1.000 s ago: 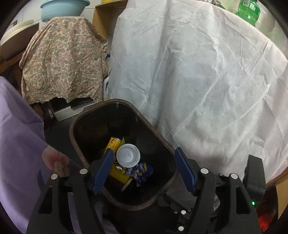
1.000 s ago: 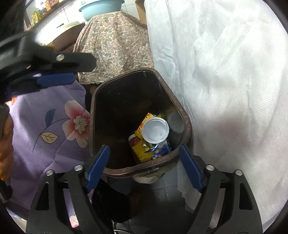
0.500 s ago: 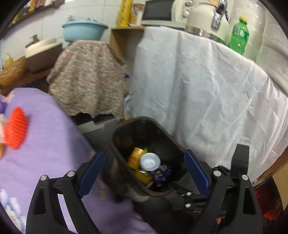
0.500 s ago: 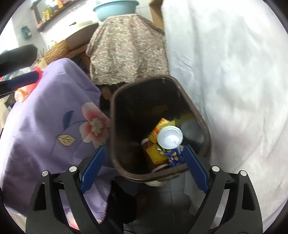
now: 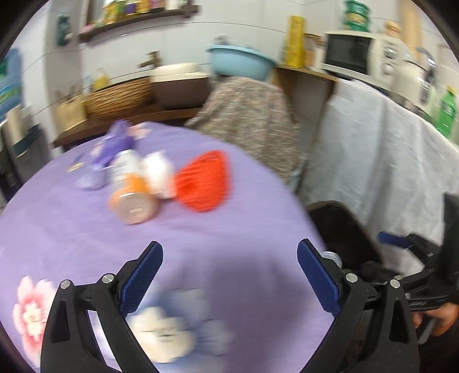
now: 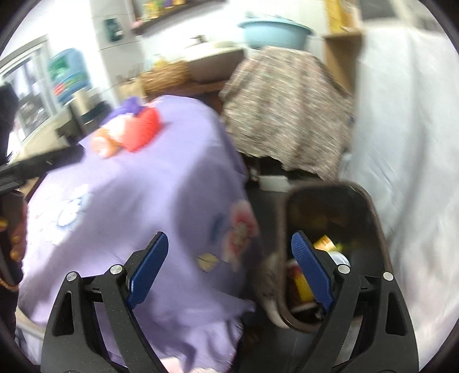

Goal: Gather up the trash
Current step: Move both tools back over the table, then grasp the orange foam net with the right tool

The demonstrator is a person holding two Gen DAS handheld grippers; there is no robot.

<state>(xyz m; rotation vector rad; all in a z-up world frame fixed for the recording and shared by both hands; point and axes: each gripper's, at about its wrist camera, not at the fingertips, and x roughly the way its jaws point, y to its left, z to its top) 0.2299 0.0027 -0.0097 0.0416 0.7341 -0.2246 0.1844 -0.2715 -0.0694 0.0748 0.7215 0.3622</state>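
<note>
Left gripper (image 5: 229, 265) (previously over bin (image 5: 344, 226)) above tablecloth (image 5: 200, 235)

Both views are smeared by motion blur. On the purple cloth (image 5: 71, 223), the orange bottle (image 5: 133, 205), the white thing (image 5: 159, 179) behind it and the red mesh piece (image 5: 202, 180) have soft outlines, and no label can be read. The purple item (image 5: 114, 143) farther back cannot be identified. In the left view the bin (image 5: 344, 226) is mostly covered by the cloth edge and the right gripper (image 5: 407, 244), itself cut by the frame edge. In the right view the bin's trash (image 6: 324, 246) sits partly behind a blue finger (image 6: 311, 269); its items run together. The shelf bottles (image 5: 129, 7) are too blurred to name.
</note>
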